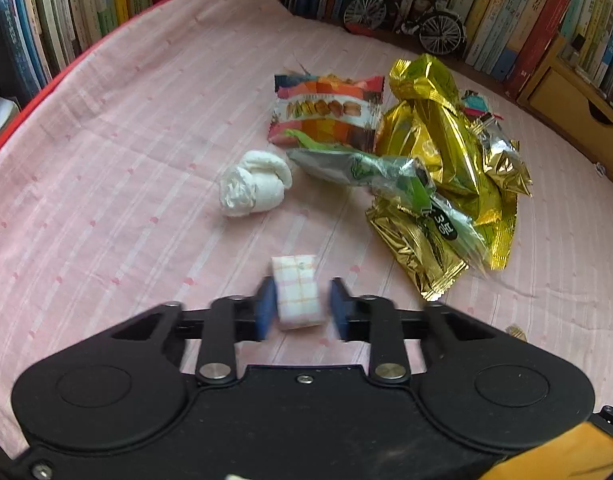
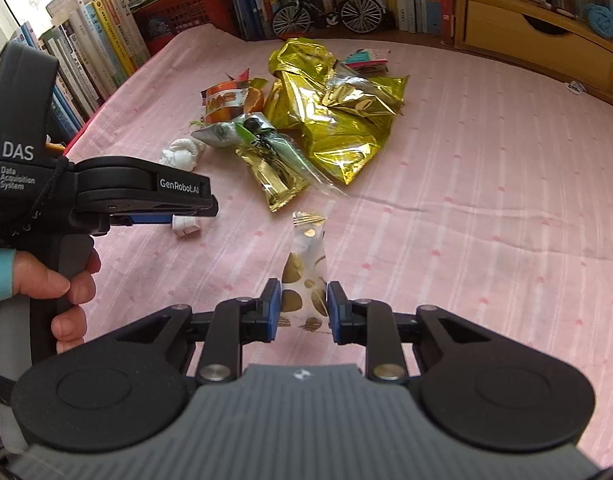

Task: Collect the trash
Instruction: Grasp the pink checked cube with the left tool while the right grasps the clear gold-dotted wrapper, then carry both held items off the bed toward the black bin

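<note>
On the pink striped cloth [image 1: 106, 152] lies a heap of trash: gold foil bags [image 1: 438, 132], an orange snack bag [image 1: 326, 110], a green and silver wrapper [image 1: 362, 168] and a crumpled white tissue [image 1: 254, 188]. My left gripper [image 1: 300, 308] is shut on a small white packet with pink checks [image 1: 297, 292], just in front of the heap; its fingers are blurred. From the right wrist view, the left gripper [image 2: 208, 212] shows side-on with the packet [image 2: 185, 227] poking out. My right gripper [image 2: 304, 304] is shut on a clear wrapper with gold dots [image 2: 306, 256], standing upright between the pads.
Books line the back and left edges. A model bicycle [image 2: 326, 8] and a red crate [image 2: 178, 16] stand at the back, a wooden drawer unit [image 2: 538, 36] at the right. A hand [image 2: 66, 280] holds the left gripper's handle. Bare cloth stretches right of the heap.
</note>
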